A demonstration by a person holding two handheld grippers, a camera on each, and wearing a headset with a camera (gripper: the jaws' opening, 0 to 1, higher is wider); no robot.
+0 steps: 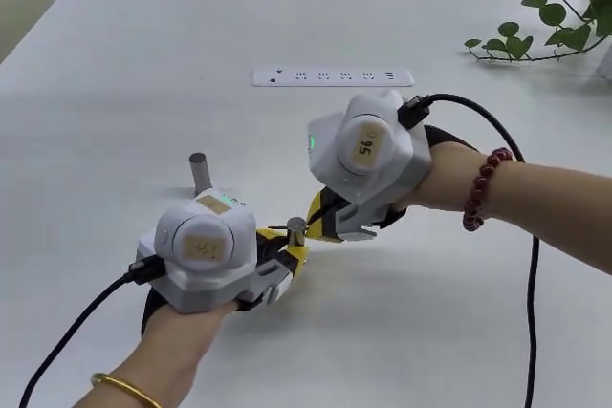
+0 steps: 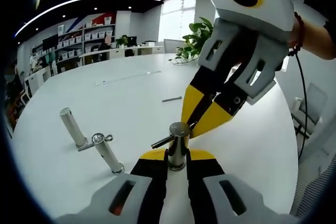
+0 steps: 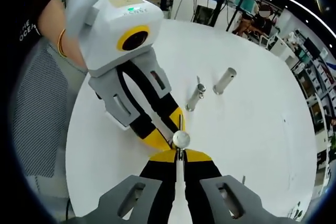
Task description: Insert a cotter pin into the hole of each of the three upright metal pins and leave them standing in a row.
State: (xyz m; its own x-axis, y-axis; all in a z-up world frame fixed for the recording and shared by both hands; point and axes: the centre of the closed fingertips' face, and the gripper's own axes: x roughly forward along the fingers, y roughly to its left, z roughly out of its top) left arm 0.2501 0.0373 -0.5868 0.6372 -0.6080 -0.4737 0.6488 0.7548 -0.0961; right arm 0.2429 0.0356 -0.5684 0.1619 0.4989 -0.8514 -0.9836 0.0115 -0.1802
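Two grippers meet low over the tabletop (image 1: 402,332). Nearest, the left gripper (image 1: 287,260) is clamped on an upright metal pin (image 2: 178,142); the right gripper (image 1: 314,220), jaws pinched together, holds a cotter pin (image 2: 161,141) poking through that pin's hole. Beyond to the left stand a fitted pin (image 2: 107,155) and a bare pin (image 2: 72,127).

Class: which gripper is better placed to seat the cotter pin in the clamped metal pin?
Right, probably. The right gripper already pinches the cotter pin at the hole of the metal pin; the left gripper is busy clamping that pin upright.
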